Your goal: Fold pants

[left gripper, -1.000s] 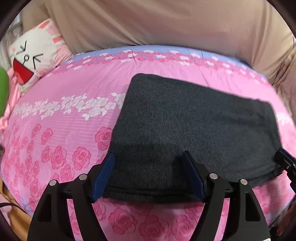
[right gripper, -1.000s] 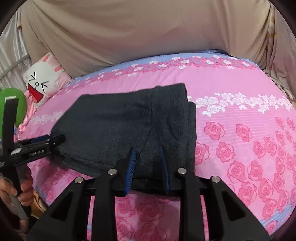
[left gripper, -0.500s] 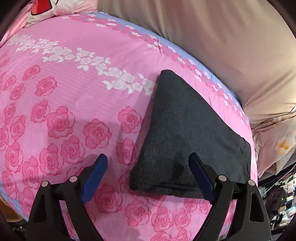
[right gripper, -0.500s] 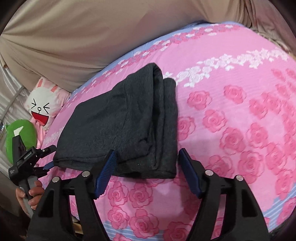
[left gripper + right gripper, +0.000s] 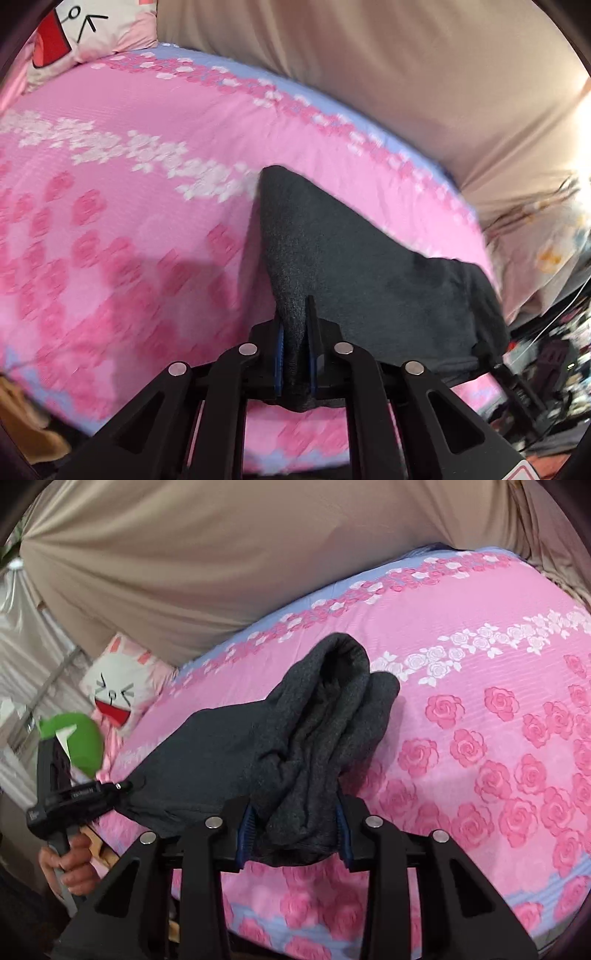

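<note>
Left wrist view motion-blurred, glare at right edge; right wrist view sharper; fisheye-warped, dark corners.

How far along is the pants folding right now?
Mostly done: the dark grey pants are already folded into a compact stack on the pink bedspread. In hand: the left gripper and right gripper each clamp a near edge. Left: probably one last fold or moving the bundle.
</note>
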The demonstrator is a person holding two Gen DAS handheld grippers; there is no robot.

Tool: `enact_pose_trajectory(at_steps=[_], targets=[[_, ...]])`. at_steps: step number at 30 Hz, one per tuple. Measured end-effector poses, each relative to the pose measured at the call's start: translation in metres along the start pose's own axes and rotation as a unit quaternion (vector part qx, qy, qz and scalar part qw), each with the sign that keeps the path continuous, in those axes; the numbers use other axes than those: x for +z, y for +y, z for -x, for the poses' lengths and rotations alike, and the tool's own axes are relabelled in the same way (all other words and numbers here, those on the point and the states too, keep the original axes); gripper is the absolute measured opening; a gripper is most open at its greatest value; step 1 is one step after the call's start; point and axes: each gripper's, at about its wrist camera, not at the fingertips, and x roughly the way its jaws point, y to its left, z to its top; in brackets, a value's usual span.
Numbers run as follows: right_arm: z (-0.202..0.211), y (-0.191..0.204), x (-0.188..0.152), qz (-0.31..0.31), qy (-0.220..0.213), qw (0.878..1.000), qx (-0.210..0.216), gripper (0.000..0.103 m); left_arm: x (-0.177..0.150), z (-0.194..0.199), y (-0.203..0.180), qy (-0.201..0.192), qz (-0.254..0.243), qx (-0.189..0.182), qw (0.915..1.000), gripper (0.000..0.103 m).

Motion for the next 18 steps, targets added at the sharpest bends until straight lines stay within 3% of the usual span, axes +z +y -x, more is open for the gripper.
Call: enact_pose_trajectory(at_steps=[1, 2, 3, 6, 7, 8, 10, 11, 13, 18], targets=[[-0.004, -0.001, -0.007, 0.006, 0.007, 1.000, -0.026, 0.054, -0.004, -0.005, 0.000, 0.010, -0.003, 0.016, 0.9998, 0.015], [-0.008, -0.004, -0.014, 0.002, 0.012, 0.999, -0.046, 0.059, -0.010, -0.012, 0.002, 0.024, -0.006, 0.035, 0.9991, 0.029], [-0.012, -0.010, -0.019, -0.005, 0.015, 0.999, -0.052, 0.065, -0.013, -0.019, 0.002, 0.032, -0.005, 0.047, 0.9984, 0.036], [-0.012, -0.021, -0.021, -0.051, 0.013, 0.999, -0.014, 0.066, -0.019, -0.023, 0.003, 0.015, 0.009, 0.070, 0.9974, 0.057], [-0.012, -0.023, -0.019, -0.058, 0.012, 0.998, -0.002, 0.066, -0.019, -0.022, 0.004, 0.013, 0.010, 0.063, 0.9979, 0.065], [-0.015, -0.023, -0.018, -0.064, 0.014, 0.998, 0.007, 0.067, -0.018, -0.024, 0.005, 0.018, 0.011, 0.044, 0.9988, 0.079], [-0.022, -0.027, -0.016, -0.071, 0.018, 0.997, 0.016, 0.073, -0.014, -0.035, 0.007, 0.042, 0.024, -0.020, 0.9986, 0.082], [-0.024, -0.029, -0.016, -0.078, 0.015, 0.997, 0.023, 0.074, -0.013, -0.038, 0.008, 0.039, 0.026, -0.022, 0.9986, 0.086], [-0.026, -0.028, -0.014, -0.083, 0.010, 0.996, 0.033, 0.081, -0.010, -0.042, 0.007, 0.019, 0.016, -0.020, 0.9995, 0.087], [-0.038, -0.022, -0.005, -0.075, 0.002, 0.997, 0.034, 0.083, -0.006, -0.055, -0.012, 0.014, -0.022, 0.018, 0.9995, 0.086]])
